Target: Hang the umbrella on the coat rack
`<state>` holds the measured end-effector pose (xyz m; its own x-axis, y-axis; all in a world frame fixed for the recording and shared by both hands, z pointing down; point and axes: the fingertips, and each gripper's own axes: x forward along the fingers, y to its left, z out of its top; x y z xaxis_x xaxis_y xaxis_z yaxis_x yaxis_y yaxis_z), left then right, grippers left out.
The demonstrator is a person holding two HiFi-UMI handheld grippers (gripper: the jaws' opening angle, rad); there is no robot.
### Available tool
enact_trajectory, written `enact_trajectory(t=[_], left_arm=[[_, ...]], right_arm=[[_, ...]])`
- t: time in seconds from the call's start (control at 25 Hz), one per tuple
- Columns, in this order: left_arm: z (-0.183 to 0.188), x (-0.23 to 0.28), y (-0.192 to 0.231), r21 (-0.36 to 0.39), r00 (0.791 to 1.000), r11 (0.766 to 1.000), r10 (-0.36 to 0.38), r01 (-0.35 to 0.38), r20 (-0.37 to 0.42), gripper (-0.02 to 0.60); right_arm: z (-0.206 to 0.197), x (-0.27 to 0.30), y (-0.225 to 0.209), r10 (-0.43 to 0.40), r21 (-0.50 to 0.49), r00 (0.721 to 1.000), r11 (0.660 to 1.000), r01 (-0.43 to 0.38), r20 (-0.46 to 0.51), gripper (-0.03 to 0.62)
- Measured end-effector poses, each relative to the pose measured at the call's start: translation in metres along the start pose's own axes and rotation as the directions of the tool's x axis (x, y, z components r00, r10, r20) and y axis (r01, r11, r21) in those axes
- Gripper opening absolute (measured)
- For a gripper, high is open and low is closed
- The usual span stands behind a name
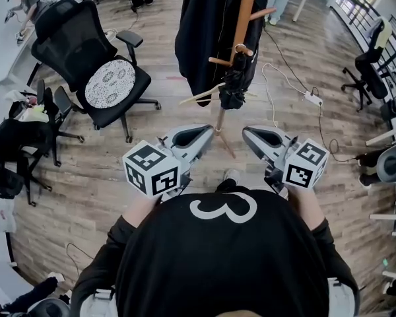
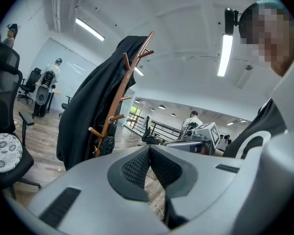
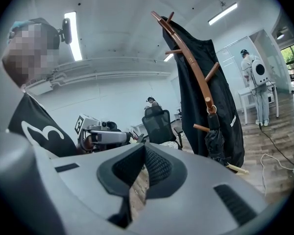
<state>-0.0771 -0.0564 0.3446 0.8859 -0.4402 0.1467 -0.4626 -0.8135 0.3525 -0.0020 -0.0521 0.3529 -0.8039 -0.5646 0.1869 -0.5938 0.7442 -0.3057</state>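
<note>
Ahead of right hand-held gripper point(image 1: 247, 132): umbrella point(image 1: 232, 88)

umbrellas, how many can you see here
1. A folded black umbrella hangs from a lower peg of the wooden coat rack, beside the black coat. Another could be hidden behind that coat.

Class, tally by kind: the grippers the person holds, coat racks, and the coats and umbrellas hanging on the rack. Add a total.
Grippers: 2 (left gripper, right gripper)
Coat rack: 1
Coat: 1
Umbrella: 1
Total: 5
</note>
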Motion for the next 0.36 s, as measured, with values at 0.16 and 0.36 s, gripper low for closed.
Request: enact_trajectory(t=[0.16, 0.36], left_arm=[[-0.0026, -0.0018, 0.0041, -0.011, 1.0, 1.0, 0.0, 0.0, 0.001, 0.015], [-0.0087, -0.0017, 0.0043, -0.028, 1.0, 1.0, -0.006, 0.006, -0.01, 0.015]], right_arm=[[-0.0009, 0.0061, 0.0003, 0.003, 0.001, 1.0, 1.0, -0.003, -0.01, 0.026], [-0.0089, 0.0068, -0.0008, -0.01, 0.021, 1.0, 1.0, 0.01, -0.022, 0.026]])
